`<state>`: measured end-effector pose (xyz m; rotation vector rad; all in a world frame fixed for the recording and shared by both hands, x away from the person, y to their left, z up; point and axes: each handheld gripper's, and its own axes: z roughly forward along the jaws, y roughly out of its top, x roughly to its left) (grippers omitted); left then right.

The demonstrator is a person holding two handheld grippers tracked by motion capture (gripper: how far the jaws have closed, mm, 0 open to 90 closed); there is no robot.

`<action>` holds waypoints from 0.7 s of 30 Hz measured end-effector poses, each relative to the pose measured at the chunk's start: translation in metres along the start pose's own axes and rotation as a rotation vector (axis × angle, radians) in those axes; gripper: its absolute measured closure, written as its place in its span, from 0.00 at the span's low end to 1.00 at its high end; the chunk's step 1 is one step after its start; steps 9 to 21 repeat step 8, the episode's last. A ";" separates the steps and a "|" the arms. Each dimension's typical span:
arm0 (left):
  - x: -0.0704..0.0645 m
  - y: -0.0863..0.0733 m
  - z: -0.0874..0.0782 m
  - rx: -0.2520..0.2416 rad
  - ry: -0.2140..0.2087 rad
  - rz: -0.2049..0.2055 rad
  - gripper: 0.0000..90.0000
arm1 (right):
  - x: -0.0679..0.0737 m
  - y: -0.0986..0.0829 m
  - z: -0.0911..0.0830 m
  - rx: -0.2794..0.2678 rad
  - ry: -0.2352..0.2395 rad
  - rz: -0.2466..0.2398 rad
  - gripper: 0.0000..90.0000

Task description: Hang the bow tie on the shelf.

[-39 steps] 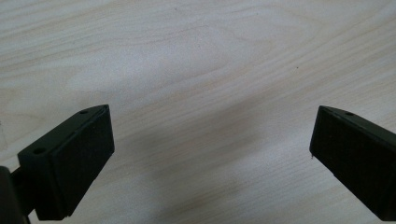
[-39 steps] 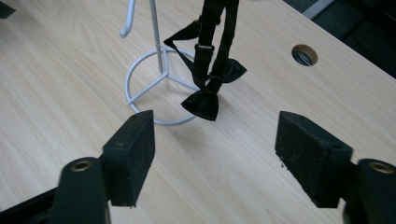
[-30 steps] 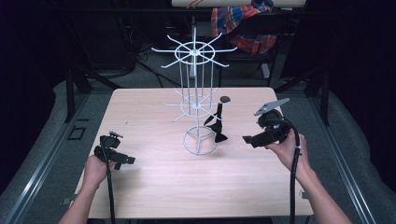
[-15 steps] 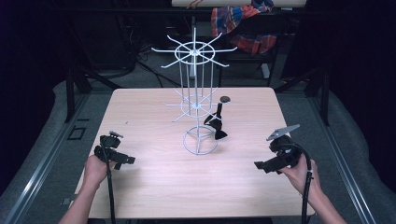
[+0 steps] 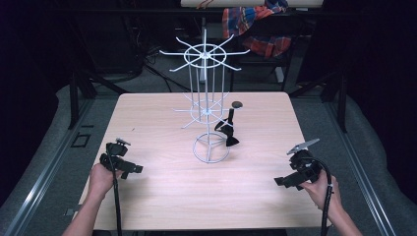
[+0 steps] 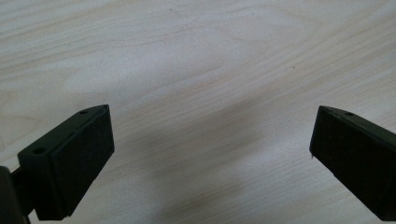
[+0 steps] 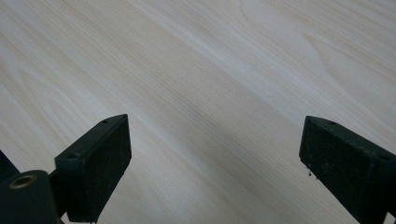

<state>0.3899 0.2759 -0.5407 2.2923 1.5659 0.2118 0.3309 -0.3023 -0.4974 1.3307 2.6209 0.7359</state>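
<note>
Both tools parked low at worktop (image 5: 162, 196) near corners, clear of wire rack (image 5: 209, 115). Left tool (image 5: 129, 168) jaws spread, empty. Right tool (image 5: 281, 181) likewise; likely rest pose.

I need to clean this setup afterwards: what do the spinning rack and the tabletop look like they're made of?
The rack looks like thin metal wire with a white coating: slender rods, spoked rings, even white colour. The tabletop looks like pale wood or wood-look laminate with a matte finish: the gripper views show grain lines; which one, I cannot tell.

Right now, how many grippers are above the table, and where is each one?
2. The left gripper is near the table's left edge; the right gripper is near its right edge. Both are open.
</note>
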 end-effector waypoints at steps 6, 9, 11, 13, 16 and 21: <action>0.000 -0.001 0.000 -0.002 0.003 -0.004 0.00 | -0.001 0.000 -0.002 0.021 -0.032 -0.028 0.10; 0.000 -0.001 -0.001 -0.002 0.004 -0.005 0.00 | 0.000 -0.001 -0.001 0.017 -0.026 -0.029 0.10; 0.000 -0.001 -0.001 -0.002 0.004 -0.005 0.00 | 0.000 -0.001 -0.001 0.017 -0.026 -0.029 0.10; 0.000 -0.001 -0.001 -0.002 0.004 -0.005 0.00 | 0.000 -0.001 -0.001 0.017 -0.026 -0.029 0.10; 0.000 -0.001 -0.001 -0.002 0.004 -0.005 0.00 | 0.000 -0.001 -0.001 0.017 -0.026 -0.029 0.10; 0.000 -0.001 -0.001 -0.002 0.004 -0.005 0.00 | 0.000 -0.001 -0.001 0.017 -0.026 -0.029 0.10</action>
